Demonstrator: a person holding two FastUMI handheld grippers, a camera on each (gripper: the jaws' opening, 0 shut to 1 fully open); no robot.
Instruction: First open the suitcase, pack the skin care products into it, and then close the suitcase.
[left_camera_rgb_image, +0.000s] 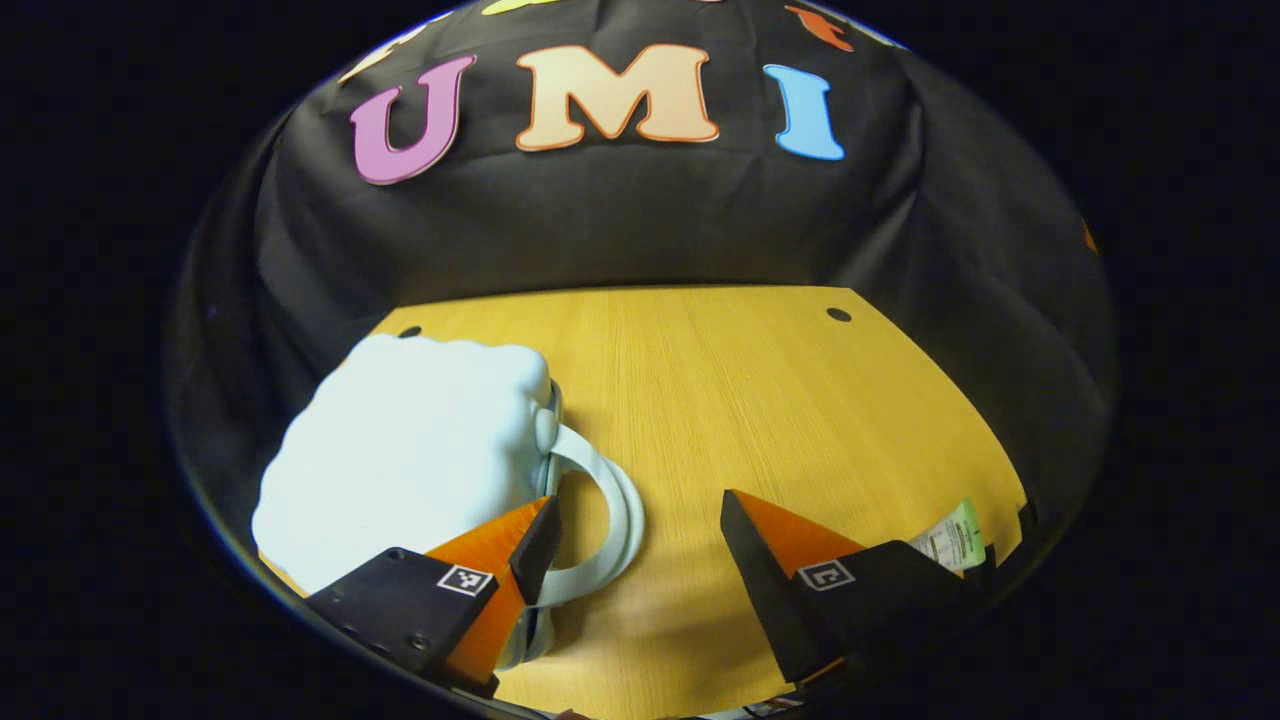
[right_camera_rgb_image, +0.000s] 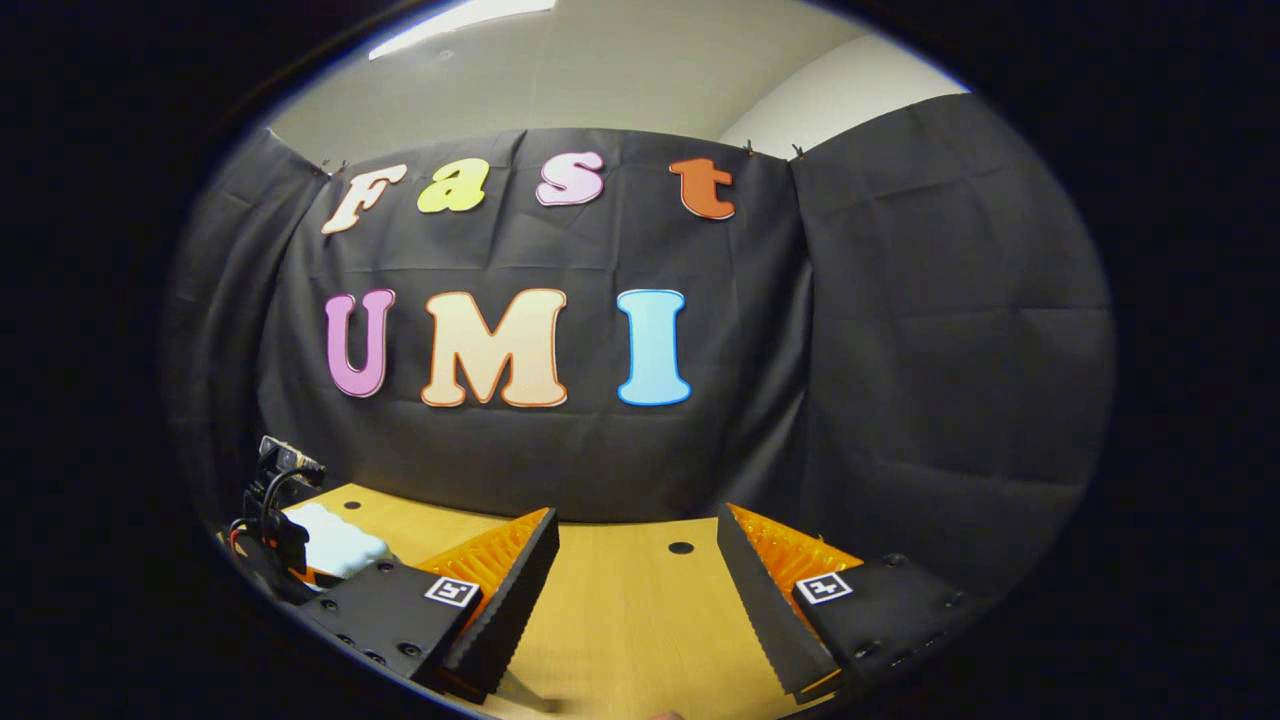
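Note:
A small pale blue suitcase (left_camera_rgb_image: 400, 460) lies on the wooden table (left_camera_rgb_image: 780, 400) at the left of the left gripper view, its lid down. Its looped handle (left_camera_rgb_image: 615, 480) sticks out to the right. My left gripper (left_camera_rgb_image: 638, 505) is open, and one finger (left_camera_rgb_image: 520, 555) lies across the handle's loop while the other stands over bare wood. A skin care product with a white and green label (left_camera_rgb_image: 955, 535) peeks out at the right edge behind that finger. My right gripper (right_camera_rgb_image: 637, 515) hangs open over the table with nothing in it. The suitcase (right_camera_rgb_image: 335, 540) shows at its far left.
The black cloth wall closes the table's far side and both ends. Two small dark holes (left_camera_rgb_image: 838, 314) mark the tabletop near the back edge. In the right gripper view the other gripper's body with cables (right_camera_rgb_image: 272, 490) stands beside the suitcase.

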